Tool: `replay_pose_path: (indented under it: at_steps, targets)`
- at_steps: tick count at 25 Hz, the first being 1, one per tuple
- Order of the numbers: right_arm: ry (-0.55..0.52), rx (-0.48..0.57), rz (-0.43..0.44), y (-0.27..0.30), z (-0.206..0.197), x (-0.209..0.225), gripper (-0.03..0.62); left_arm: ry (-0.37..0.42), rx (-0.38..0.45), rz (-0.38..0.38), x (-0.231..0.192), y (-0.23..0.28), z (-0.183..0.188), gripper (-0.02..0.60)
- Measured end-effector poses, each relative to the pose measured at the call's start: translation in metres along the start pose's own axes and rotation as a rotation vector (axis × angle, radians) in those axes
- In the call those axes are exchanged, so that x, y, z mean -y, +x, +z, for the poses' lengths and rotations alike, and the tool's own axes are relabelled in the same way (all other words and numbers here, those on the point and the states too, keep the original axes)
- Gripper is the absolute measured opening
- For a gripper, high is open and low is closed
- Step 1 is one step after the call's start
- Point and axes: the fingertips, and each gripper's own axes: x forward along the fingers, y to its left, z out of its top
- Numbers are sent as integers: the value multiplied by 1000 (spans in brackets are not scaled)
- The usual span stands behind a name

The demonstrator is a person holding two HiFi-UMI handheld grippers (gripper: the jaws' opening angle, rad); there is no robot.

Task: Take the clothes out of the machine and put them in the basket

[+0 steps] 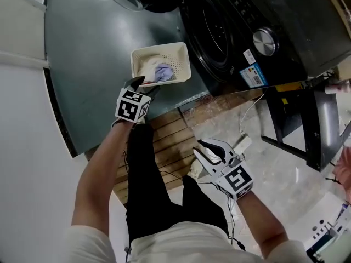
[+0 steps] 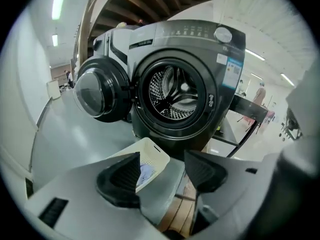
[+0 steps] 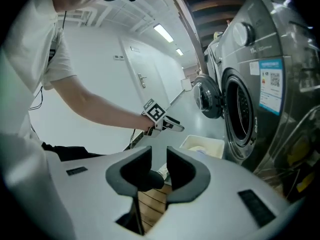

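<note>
in the head view your left claw (image 1: pixel 145 85) hangs at the near edge of the white basket (image 1: pixel 184 52), which sits right in front of the dark washing machine (image 1: pixel 236 32) with pale clothes (image 1: pixel 160 71) inside, and your right claw (image 1: pixel 197 148) is well back from the basket by the wooden slats (image 1: pixel 167 133). in the left gripper view that claw stands open with nothing between its pads, the basket just beyond them and the machine's door (image 2: pixel 95 96) swung open behind the basket. in the right gripper view your right claw's jaws stand a narrow gap apart, gripping nothing, the basket ahead of them.
</note>
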Motion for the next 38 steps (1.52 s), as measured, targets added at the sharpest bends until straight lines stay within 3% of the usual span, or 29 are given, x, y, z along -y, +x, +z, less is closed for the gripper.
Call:
replay_pose_path:
  at_steps: [10,20,24,30,35,38]
  targets:
    - [-48,67,-12,-63,23,-40,95,-70,163,-23,88,-128,39,216]
    - [-89,127,-45,-118,48,-71,95,-63,280,-46,162,-238,66,175]
    - [-120,144,-36,-138,54,-82,95,-50,329,-70,196,-271,71,122]
    - [-139,153,-42,-171,58,-100,95,22,340,-117,256,-307,62,61]
    - [-136,167,-48,-184,62,-104,95,43,306,-158,289,-312,56,0]
    - [-136,164,-35,-185,62,-111,95,24,302,-182,305,-315,57,-2]
